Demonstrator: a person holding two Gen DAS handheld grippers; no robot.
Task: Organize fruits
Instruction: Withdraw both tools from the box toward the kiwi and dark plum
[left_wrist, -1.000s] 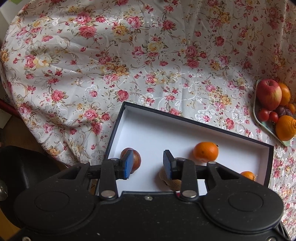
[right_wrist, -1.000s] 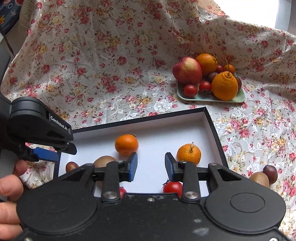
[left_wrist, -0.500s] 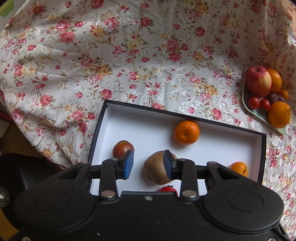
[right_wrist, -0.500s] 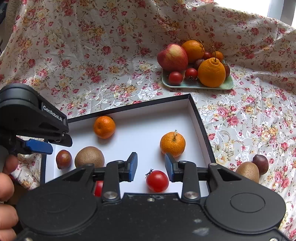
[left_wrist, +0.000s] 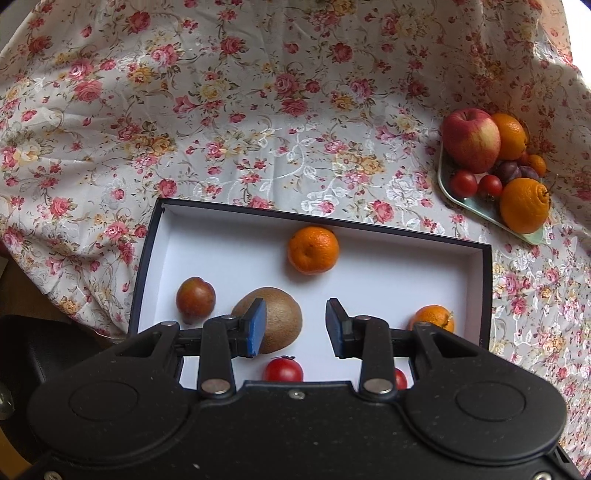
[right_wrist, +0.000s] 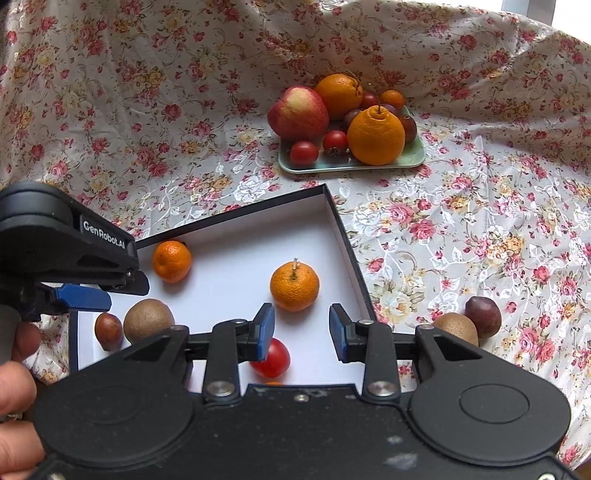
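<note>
- Left wrist view: left gripper (left_wrist: 293, 328) jaws apart, nothing between them, hovering over the near part of the black box (left_wrist: 146, 258) with the white floor.
- Box contents here: mandarin (left_wrist: 313, 250) by the far wall, a second stemmed mandarin (left_wrist: 433, 318) at the right wall, kiwi (left_wrist: 275, 317) partly behind the left finger, small reddish-brown fruit (left_wrist: 195, 299) just left of it, cherry tomato (left_wrist: 283, 369) at the near edge. Another red bit behind the right finger, probably a second tomato; too hidden to be sure.
- Green tray (left_wrist: 480, 210) well apart, far right on the floral cloth (left_wrist: 221, 110): apple (left_wrist: 471, 140), oranges, plums, two tomatoes piled in it.
- Right wrist view: right gripper (right_wrist: 301, 330) jaws apart and empty, above the box's right near corner (right_wrist: 351, 251).
- Same box fruit visible; tomato (right_wrist: 273, 356) sits under the left finger.
- Outside the box, on the cloth to the right: loose kiwi (right_wrist: 456, 326) touching a dark plum (right_wrist: 482, 312).
- Left gripper body (right_wrist: 66, 254) in at left, a hand (right_wrist: 14, 376) on it.
</note>
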